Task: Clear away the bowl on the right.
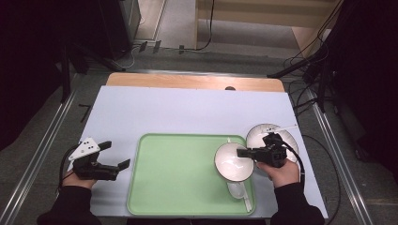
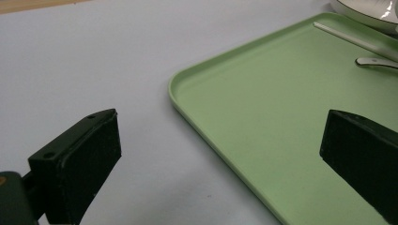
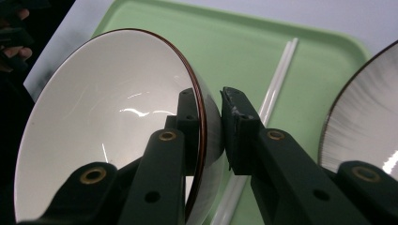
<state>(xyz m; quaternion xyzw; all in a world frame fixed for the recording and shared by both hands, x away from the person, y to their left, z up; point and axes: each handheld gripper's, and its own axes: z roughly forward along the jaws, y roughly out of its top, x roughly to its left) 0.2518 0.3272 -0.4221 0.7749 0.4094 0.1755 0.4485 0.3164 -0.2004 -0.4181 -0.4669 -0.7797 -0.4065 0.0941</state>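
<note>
A white bowl (image 1: 231,162) with a dark rim hangs tilted over the right part of the green tray (image 1: 178,180). My right gripper (image 1: 240,153) is shut on its rim. In the right gripper view one jaw lies inside the bowl (image 3: 103,117) and the other outside, and the gripper (image 3: 211,108) pinches the wall between them. My left gripper (image 1: 117,154) stands open on the white table cover just left of the tray. In the left gripper view its jaws (image 2: 220,140) are wide apart with nothing between them, above the tray's near corner (image 2: 263,108).
A second white bowl (image 1: 265,132) sits on the cover right of the tray, behind my right hand. White chopsticks (image 3: 277,79) and a white spoon (image 1: 237,190) lie in the tray's right side. The left and middle of the tray are bare.
</note>
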